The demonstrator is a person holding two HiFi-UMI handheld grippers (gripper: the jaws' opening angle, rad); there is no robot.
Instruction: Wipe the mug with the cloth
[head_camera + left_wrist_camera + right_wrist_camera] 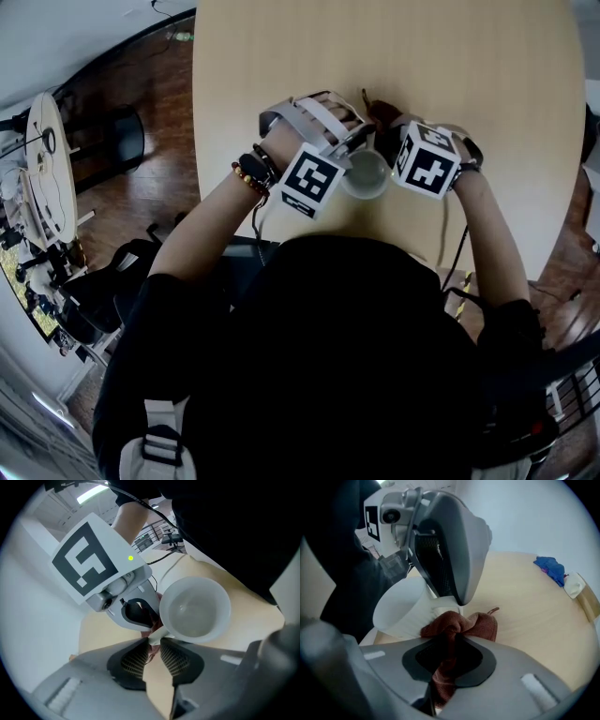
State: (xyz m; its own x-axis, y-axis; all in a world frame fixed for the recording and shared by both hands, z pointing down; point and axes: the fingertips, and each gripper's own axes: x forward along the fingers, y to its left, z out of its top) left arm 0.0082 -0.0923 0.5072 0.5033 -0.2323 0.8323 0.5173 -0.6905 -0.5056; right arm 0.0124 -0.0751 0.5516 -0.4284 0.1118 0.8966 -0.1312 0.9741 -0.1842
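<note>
On a pale wooden table (394, 47), seen from above, a person leans over a white mug (366, 176) that sits between two grippers, each topped by a black-and-white marker cube. The left gripper (153, 645) pinches the mug's thin handle (157, 638) between the tips of its ribbed pads; the left gripper view shows the mug's bare inside. The right gripper (447, 644) is clamped tight on a bunched brown cloth (461, 623), which lies against the mug's outer wall, just beside the handle. Far across the table sits a crumpled blue item (548, 566).
</note>
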